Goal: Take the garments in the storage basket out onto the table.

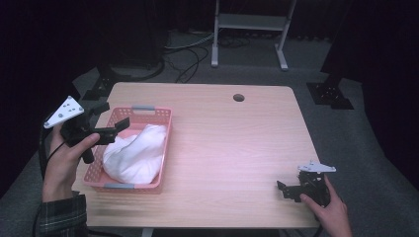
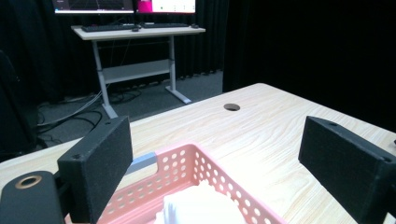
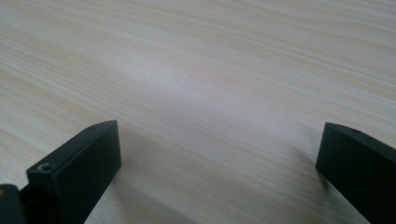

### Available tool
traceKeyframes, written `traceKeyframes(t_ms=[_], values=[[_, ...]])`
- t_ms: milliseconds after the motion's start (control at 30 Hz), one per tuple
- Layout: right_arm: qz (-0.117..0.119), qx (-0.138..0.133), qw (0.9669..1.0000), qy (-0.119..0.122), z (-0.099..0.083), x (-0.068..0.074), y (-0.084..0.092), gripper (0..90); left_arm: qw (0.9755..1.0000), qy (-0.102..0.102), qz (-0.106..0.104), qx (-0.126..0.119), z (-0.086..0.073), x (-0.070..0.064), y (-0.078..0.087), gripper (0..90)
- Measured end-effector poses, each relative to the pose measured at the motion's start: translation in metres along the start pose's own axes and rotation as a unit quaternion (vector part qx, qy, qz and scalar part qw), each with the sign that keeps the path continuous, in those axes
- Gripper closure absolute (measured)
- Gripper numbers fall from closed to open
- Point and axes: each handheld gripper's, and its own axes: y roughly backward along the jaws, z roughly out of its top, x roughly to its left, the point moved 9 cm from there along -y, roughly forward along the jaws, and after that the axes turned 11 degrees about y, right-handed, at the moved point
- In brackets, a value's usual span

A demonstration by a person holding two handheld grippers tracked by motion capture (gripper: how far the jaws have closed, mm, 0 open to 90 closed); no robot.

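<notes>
Light wood-grain table (image 1: pixel 232 143) carries a pink perforated plastic basket (image 1: pixel 163 129) at my left, with a crumpled white cloth (image 1: pixel 136 153) heaped inside it, probably parked there for pickup or just dropped in. My left gripper (image 1: pixel 112 118) hangs raised over the basket's near-left rim, hand tipped forward, jaws wide apart and empty. My right gripper (image 1: pixel 288 190) rests low on bare wood at the near-right corner, well apart from the basket, jaws spread, holding nothing.

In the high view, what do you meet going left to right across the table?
Left claw → pink basket holding a white cloth → round hole in the table → right claw.
</notes>
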Motion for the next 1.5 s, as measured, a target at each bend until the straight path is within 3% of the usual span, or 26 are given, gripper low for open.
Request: traceKeyframes(t_ms=[300,633,1500], values=[[0.000,0.000,1.0000,0.000,0.000,0.000,0.000,0.0,0.9997,-0.010,0.014,0.017,-0.004,0.005,0.002,9.3],[0.000,0.000,1.0000,0.000,0.000,0.000,0.000,0.0,0.9980,-0.012,0.023,0.057,-0.017,0.009,-0.001,9.3],[0.000,0.000,1.0000,0.000,0.000,0.000,0.000,0.0,0.9926,-0.003,0.007,0.121,-0.044,0.007,-0.019,9.3]])
